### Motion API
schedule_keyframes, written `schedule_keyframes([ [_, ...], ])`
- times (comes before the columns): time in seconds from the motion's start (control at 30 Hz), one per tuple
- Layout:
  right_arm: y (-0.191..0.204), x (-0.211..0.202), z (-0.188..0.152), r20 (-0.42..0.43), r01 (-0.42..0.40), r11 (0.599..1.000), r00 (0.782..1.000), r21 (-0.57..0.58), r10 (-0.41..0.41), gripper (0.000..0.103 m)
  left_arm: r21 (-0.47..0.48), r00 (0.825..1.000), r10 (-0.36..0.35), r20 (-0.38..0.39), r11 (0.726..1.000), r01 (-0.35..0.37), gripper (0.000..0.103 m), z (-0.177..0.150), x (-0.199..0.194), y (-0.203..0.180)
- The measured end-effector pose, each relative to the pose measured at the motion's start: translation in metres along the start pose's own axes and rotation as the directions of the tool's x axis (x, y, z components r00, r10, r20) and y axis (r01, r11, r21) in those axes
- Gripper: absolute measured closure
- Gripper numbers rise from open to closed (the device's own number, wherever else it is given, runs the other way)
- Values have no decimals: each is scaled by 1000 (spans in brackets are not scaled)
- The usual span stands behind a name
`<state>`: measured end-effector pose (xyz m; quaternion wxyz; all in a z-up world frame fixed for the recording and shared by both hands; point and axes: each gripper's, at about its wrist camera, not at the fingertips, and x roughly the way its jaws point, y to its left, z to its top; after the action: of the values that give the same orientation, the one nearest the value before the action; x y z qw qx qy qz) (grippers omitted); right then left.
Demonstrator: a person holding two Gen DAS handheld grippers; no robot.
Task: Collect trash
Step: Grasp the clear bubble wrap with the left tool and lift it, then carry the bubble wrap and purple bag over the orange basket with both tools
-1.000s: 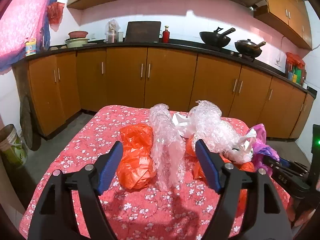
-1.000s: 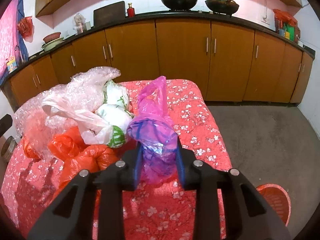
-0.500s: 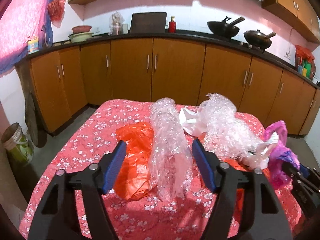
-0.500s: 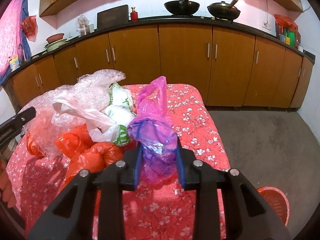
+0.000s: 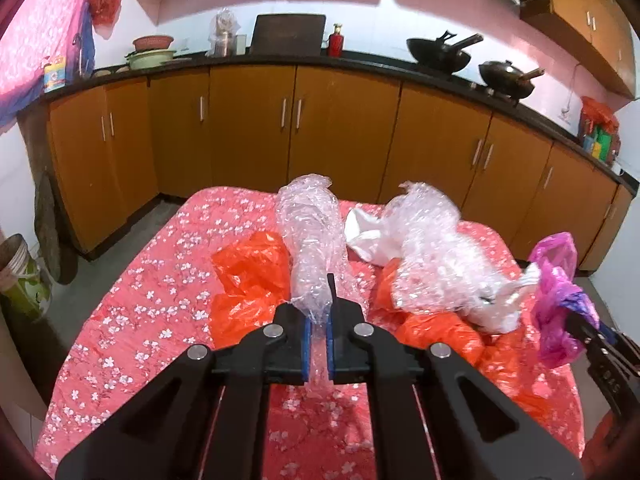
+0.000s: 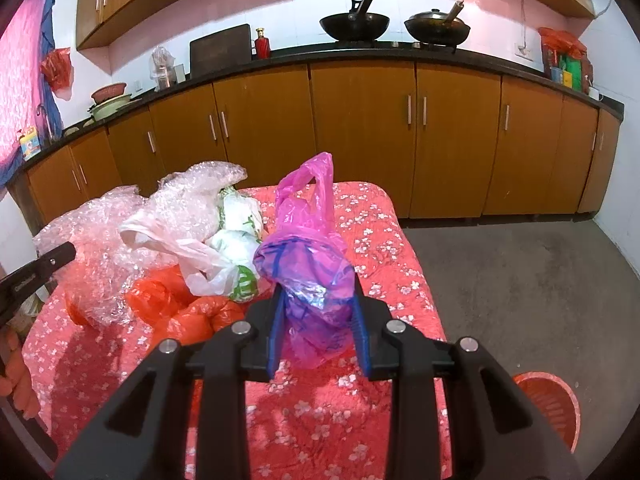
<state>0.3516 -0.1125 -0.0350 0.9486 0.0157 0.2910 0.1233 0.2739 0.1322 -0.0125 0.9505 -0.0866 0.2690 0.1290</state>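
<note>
To the right of the right gripper (image 6: 318, 326) the red flowered cloth (image 6: 384, 240) ends and bare grey floor (image 6: 520, 280) with a red basket (image 6: 548, 404) is seen. A crumpled purple bag (image 6: 308, 264) is pinched between its blue pads. The left gripper (image 5: 317, 346) has just been closed on a clear bubble wrap roll (image 5: 310, 236), whose long axis is directed straight away from the jaws. Orange bags (image 5: 248, 276) are touched by it on the left.

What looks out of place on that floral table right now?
Loose plastic trash is heaped on the floral tablecloth: orange bags, two bubble wrap bundles, and a white bag. The left hand-held gripper pinches one bubble wrap roll; the right hand-held gripper holds a pink bag. Nothing looks spilled.
</note>
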Motion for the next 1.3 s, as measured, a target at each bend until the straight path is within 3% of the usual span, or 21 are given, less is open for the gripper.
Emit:
schedule_keyframes([
  [0.3,-2,-26,3,32,-8,1000,999,1,8,74,12,995,-57,77,998,56,98,13,-37,-5],
  [0.8,-19,-68,13,94,-13,1000,995,13,11,74,59,983,-94,154,995,86,98,21,-77,-22],
  [1.3,-66,-118,14,158,48,997,986,68,-58,74,158,960,-245,139,962,222,98,10,-107,-88],
])
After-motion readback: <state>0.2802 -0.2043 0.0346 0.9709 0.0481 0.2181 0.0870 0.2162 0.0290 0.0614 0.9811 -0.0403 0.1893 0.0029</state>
